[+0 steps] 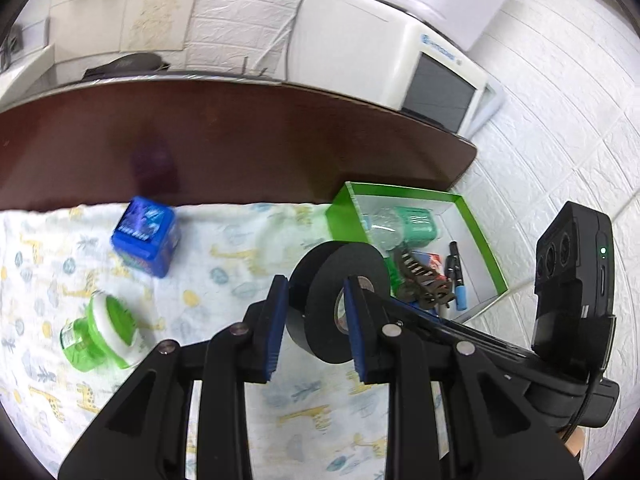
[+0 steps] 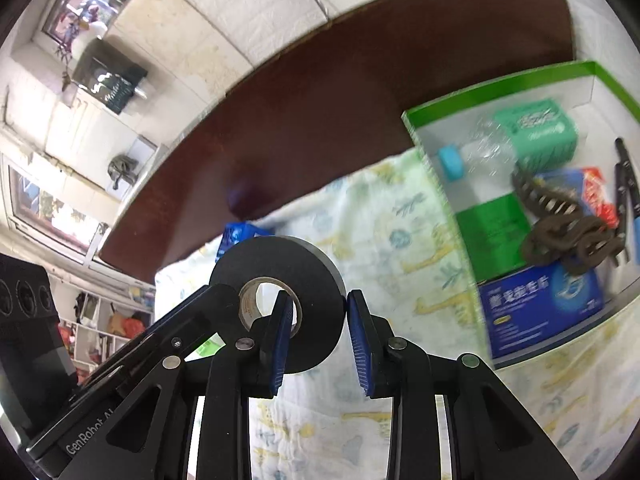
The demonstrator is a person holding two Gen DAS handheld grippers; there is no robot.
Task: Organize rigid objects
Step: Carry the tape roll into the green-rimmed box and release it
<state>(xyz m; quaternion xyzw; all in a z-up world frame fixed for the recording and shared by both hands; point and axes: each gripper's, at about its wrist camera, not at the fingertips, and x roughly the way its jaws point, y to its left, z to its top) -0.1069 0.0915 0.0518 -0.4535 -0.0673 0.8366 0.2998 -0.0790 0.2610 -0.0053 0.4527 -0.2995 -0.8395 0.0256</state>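
Tape first: the black tape roll [image 1: 336, 300] hangs above the patterned cloth [image 1: 224, 248] on the desk [image 1: 240, 140], just short of the green box [image 1: 476, 240], and both grippers have it at once. Left gripper [image 1: 314, 330] pinches the ring wall, one blue pad outside, one through the core, jaws narrowed onto it; right gripper [image 2: 316, 338] does the same from the opposite face, jaws part closed with one pad in the hole. It looks light and stiff, a hard cardboard core under slightly tacky wraps, so gripping through the core seems safest; the smooth outer face could slip. Off to the left, only the left wrist view shows the blue container [image 1: 146, 236] and the green jar [image 1: 100, 336] lying on the cloth. Over on the right, the right wrist view opens up the box: teal package [image 2: 536, 132], brown hair clip [image 2: 560, 228], blue carton [image 2: 544, 308], black pens [image 2: 624, 184].
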